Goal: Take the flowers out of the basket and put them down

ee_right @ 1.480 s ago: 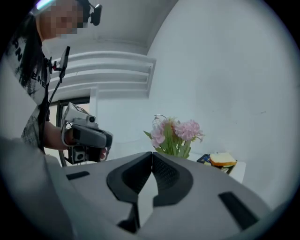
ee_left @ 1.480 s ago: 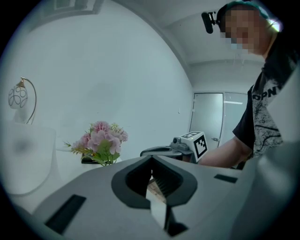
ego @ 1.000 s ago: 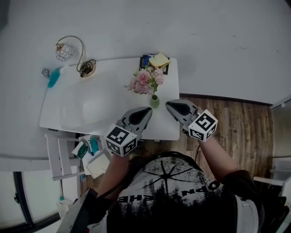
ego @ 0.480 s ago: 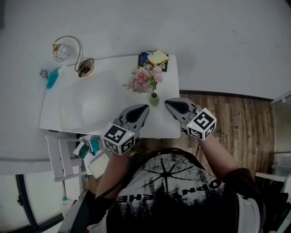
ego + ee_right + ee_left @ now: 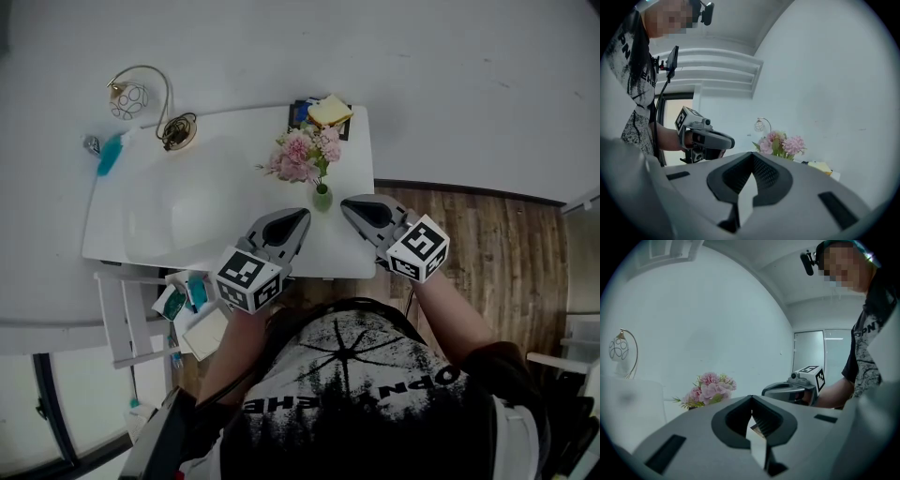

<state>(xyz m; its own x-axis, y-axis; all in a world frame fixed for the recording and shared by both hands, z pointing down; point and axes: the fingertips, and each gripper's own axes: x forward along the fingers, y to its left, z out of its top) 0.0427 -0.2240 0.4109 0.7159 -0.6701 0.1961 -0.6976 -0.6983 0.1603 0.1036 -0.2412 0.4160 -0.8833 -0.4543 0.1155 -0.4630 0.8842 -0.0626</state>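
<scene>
Flowers [image 5: 302,157], a pink bunch, stand upright in a small green vase [image 5: 322,199] on the white desk [image 5: 187,216], at 12 o'clock from both tongs. No basket shows in any view. Little has changed in the last second: the left tongs [image 5: 298,217] and right tongs [image 5: 349,204] hang by the desk's near edge, both closed on nothing. A yellow block [image 5: 329,110] lies behind the bunch and a lamp [image 5: 131,98] stands at 10 o'clock; neither blocks the reach.

The table [image 5: 187,220] is smooth and glossy white, the floor [image 5: 497,248] grained wood planks.
</scene>
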